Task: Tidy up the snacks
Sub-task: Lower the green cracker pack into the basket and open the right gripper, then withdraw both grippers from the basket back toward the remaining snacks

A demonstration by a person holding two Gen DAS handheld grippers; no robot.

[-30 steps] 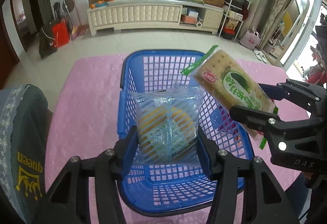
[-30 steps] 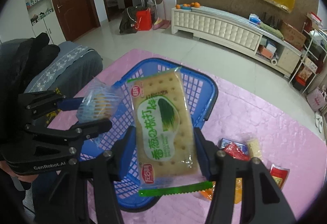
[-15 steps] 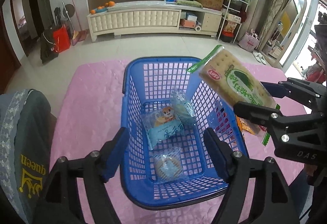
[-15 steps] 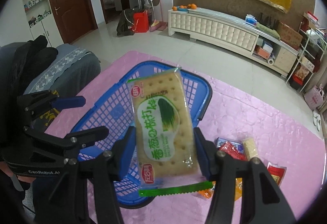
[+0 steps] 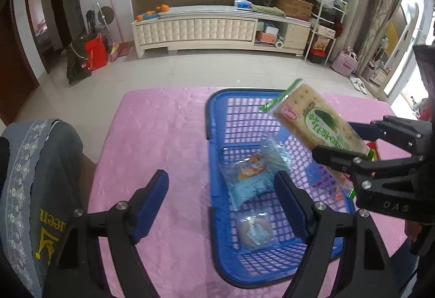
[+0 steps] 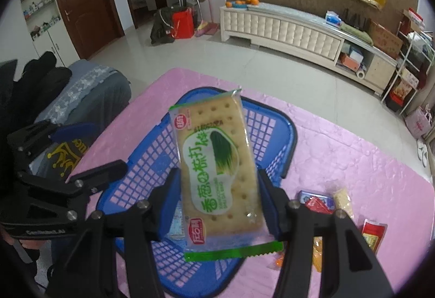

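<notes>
A blue plastic basket [image 5: 214,118] stands on the pink tablecloth; it also shows in the right wrist view [image 6: 282,129]. Inside it lie a light blue packet [image 5: 252,186], a clear-wrapped round snack [image 5: 255,230] and a crumpled clear packet [image 5: 274,153]. My left gripper [image 5: 221,204] is open and empty, over the basket's left rim. My right gripper [image 6: 218,206] is shut on a green-and-tan cracker packet [image 6: 217,172], held above the basket's right side; the packet also shows in the left wrist view [image 5: 312,121].
Several loose snack packets [image 6: 323,202] lie on the pink cloth [image 6: 353,162] right of the basket. A grey chair back [image 5: 35,178] stands at the table's left edge. A cream cabinet [image 5: 206,31] lines the far wall.
My left gripper opened and dropped its clear packet into the basket, then shifted left off the basket. My right gripper keeps the cracker packet above the basket.
</notes>
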